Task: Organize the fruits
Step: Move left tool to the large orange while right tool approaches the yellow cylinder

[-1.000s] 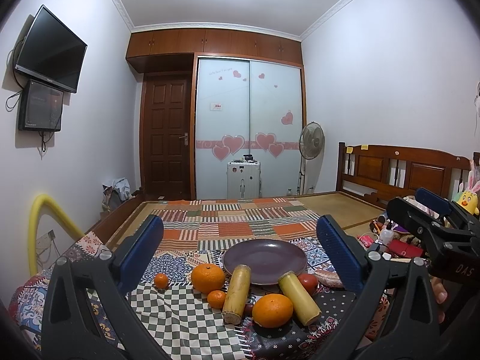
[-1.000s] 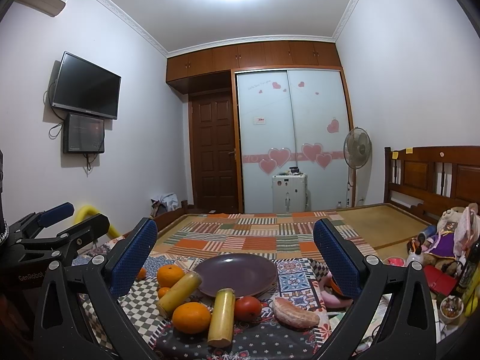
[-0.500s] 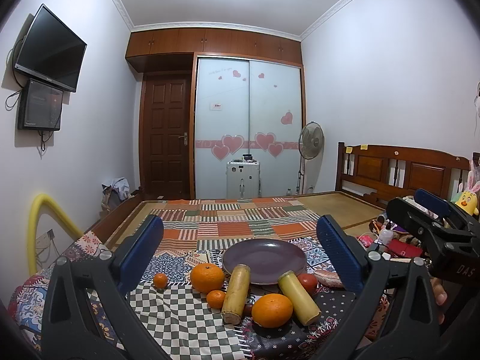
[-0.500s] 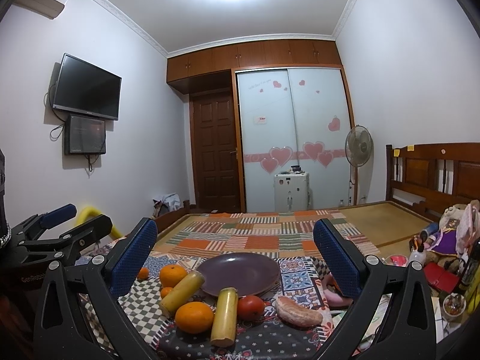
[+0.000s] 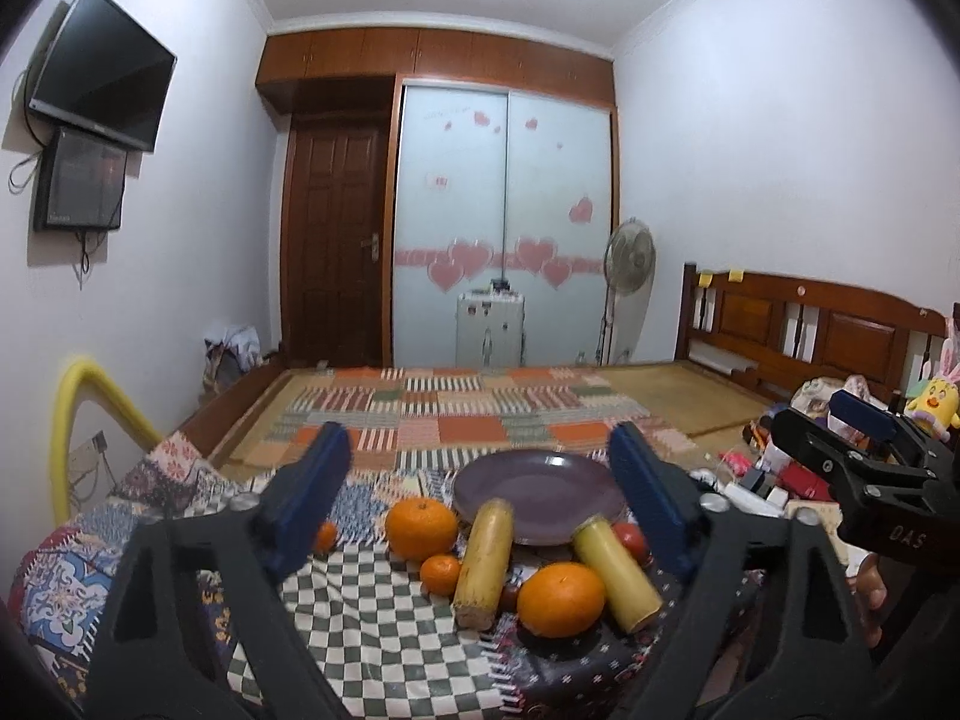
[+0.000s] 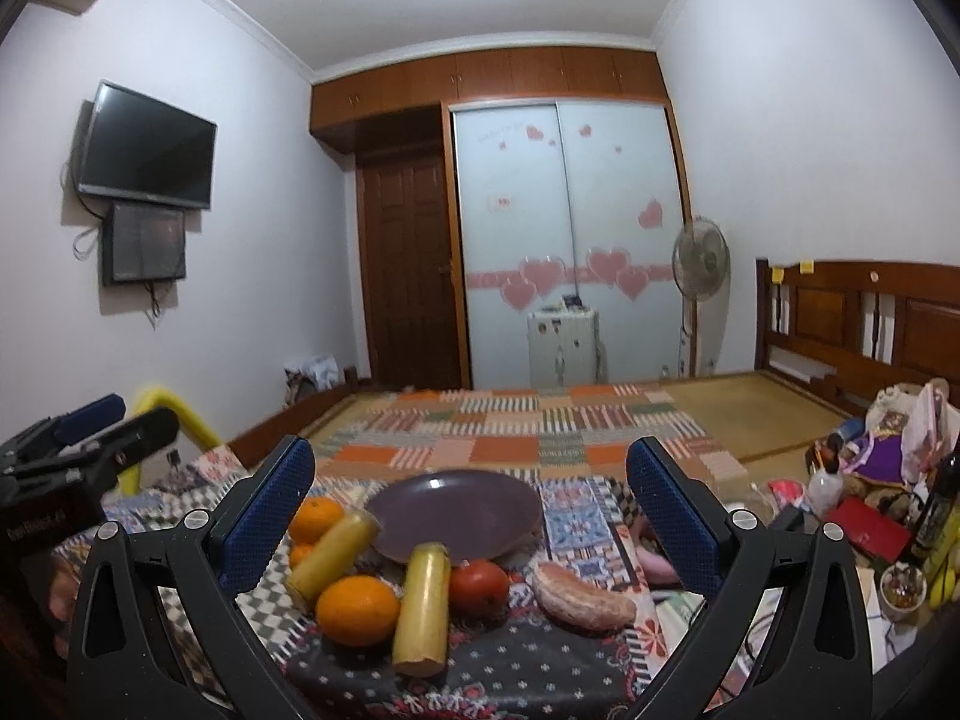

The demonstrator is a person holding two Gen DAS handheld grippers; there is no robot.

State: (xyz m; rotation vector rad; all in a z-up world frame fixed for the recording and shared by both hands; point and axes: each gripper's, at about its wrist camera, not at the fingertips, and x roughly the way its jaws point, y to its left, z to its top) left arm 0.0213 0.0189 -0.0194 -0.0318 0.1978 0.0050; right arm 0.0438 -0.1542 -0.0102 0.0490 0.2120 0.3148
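Note:
A purple plate [image 5: 537, 495] [image 6: 456, 515] sits empty on the patterned cloth. In front of it lie two oranges [image 5: 561, 599] [image 5: 421, 527], two small tangerines [image 5: 441, 573], two yellow cane pieces [image 5: 485, 561] [image 5: 615, 570], a tomato [image 6: 478, 585] and a pinkish sweet potato [image 6: 582, 599]. My left gripper [image 5: 480, 480] is open and empty, above and behind the fruit. My right gripper [image 6: 468, 498] is open and empty, also short of the fruit. Each gripper shows at the edge of the other's view.
A cluttered patch with toys, bottles and a red box [image 6: 864, 531] lies to the right. A yellow foam tube [image 5: 78, 396] curves at the left edge. A mat-covered bed with a wooden headboard [image 5: 810, 324] stretches behind.
Both grippers have tilted down and moved slightly closer to the fruit. The fruit and plate have not moved.

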